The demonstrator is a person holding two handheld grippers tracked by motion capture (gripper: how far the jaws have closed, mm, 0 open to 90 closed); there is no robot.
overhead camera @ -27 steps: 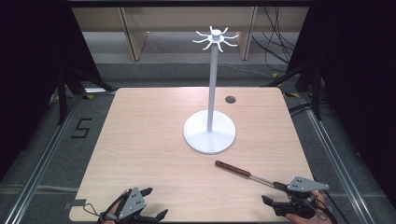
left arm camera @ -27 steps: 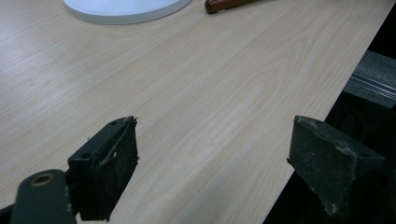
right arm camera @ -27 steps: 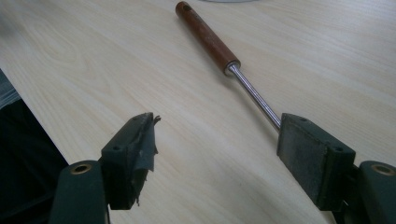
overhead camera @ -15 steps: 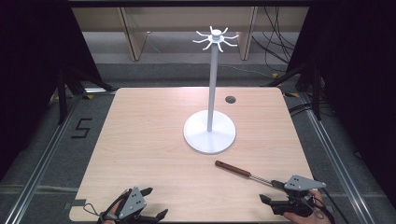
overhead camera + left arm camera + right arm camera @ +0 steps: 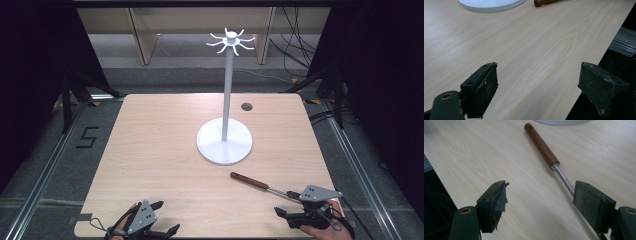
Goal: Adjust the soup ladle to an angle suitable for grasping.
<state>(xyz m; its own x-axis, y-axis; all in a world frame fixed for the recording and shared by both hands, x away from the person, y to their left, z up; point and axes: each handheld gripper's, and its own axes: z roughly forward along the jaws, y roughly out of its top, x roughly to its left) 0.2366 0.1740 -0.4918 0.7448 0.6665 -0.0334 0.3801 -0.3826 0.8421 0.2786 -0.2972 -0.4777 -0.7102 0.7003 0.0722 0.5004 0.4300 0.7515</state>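
Note:
A utensil with a brown wooden handle [image 5: 249, 180] [image 5: 541, 144] and a thin metal shaft [image 5: 563, 178] lies flat on the wooden table [image 5: 160, 150], in front of a white stand. My right gripper [image 5: 285, 203] [image 5: 541, 197] sits at the table's near right edge, open, with bare wood between its pads. The shaft runs just past its right finger [image 5: 591, 202] without being gripped. At the near left edge my left gripper [image 5: 165, 218] [image 5: 541, 82] is open too, holding nothing. The handle's end [image 5: 546, 2] shows far off in the left gripper view.
The white stand rises from a round base [image 5: 224, 142] [image 5: 491, 3] [image 5: 561, 121] at the table's middle, and its tall pole carries a ring of hooks [image 5: 230, 40]. A small dark hole [image 5: 246, 106] is at the back right. Dark floor and rails surround the table.

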